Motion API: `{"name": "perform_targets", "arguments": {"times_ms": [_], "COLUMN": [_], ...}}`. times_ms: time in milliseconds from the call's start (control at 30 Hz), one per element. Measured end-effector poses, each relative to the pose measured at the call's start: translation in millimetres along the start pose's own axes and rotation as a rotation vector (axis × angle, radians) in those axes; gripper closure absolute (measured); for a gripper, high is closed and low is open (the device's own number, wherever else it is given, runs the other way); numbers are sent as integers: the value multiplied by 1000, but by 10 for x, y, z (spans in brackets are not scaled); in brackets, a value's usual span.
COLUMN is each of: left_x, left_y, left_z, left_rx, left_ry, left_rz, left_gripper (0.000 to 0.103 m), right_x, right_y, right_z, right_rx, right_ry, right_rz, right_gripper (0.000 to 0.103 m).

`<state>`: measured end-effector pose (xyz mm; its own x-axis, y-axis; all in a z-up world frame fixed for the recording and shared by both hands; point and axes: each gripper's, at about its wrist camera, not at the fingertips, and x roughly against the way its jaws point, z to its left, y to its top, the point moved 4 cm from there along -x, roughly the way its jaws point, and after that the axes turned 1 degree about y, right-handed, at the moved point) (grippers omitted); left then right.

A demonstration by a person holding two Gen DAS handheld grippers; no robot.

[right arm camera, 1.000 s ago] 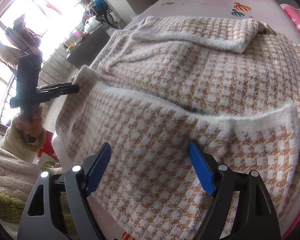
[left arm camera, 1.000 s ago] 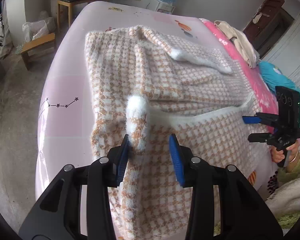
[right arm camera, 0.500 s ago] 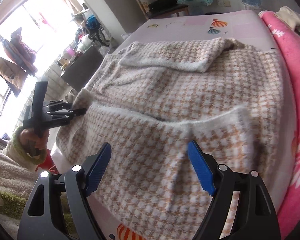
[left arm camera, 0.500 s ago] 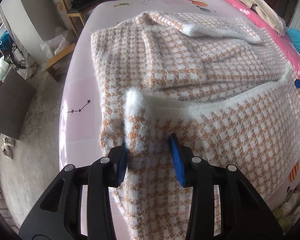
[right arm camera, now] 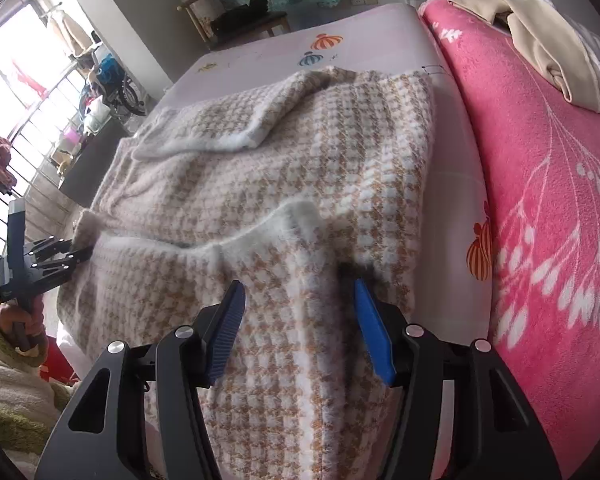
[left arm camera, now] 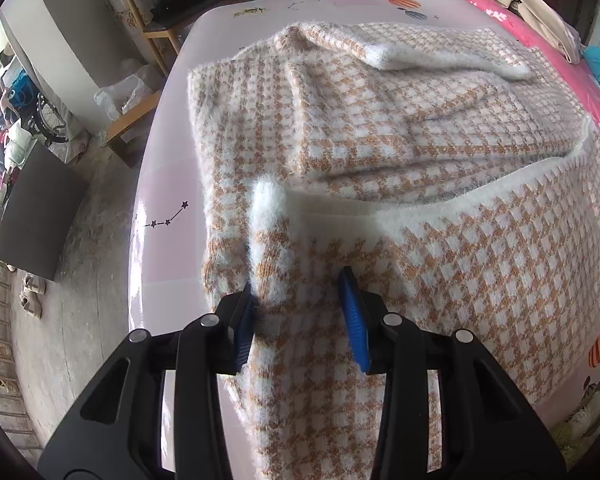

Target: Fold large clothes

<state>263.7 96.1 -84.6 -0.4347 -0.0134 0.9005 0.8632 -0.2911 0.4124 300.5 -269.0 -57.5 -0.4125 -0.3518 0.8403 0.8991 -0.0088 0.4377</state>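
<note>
Tan-and-white houndstooth sweater (left arm camera: pixel 380 128) spread on the pink bed (right arm camera: pixel 380 32), left gripper (left arm camera: pixel 300 304) apparently pinching its raised hem fold, right gripper (right arm camera: pixel 300 300) just narrowing around another fold, contact unclear.

Sweater (left arm camera: pixel 440 128): tan & white houndstooth, fluffy white trim. Bedsheet (left arm camera: pixel 168 208): pale pink w/ star + balloon prints. Blanket (right arm camera: pixel 540 184): hot pink, white leaf print. Gripper pads (right arm camera: pixel 370 332): blue.

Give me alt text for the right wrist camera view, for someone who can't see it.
The right gripper straddles a raised fold of a fluffy tan-and-white checked garment spread on a pale pink bed, its jaws having just been closing. The left gripper reaches the garment's far corner; a pink blanket lies alongside.
</note>
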Motion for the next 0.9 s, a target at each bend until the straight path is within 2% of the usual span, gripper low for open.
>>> {"name": "perform_targets", "arguments": {"times_ms": [167,267,533,900], "left_x": [-6,-4,-20,5], "left_y": [16,16,29,30], "left_z": [-8,-11,-48,-46], "left_rx": [1,6,15,40], "left_ry": [3,11,45,60], "left_rz": [3,8,13,36], "left_gripper": [65,65,65,65], "right_x": [-113,-122,-192,-210], "right_y": [-105,-114,-57,-37], "right_z": [-83,-18,89,100], "right_rx": [-60,-15,61,44], "right_ry": [49,-8,-105,-121], "right_rz": [60,67,81,105], "right_gripper": [73,78,80,80]}}
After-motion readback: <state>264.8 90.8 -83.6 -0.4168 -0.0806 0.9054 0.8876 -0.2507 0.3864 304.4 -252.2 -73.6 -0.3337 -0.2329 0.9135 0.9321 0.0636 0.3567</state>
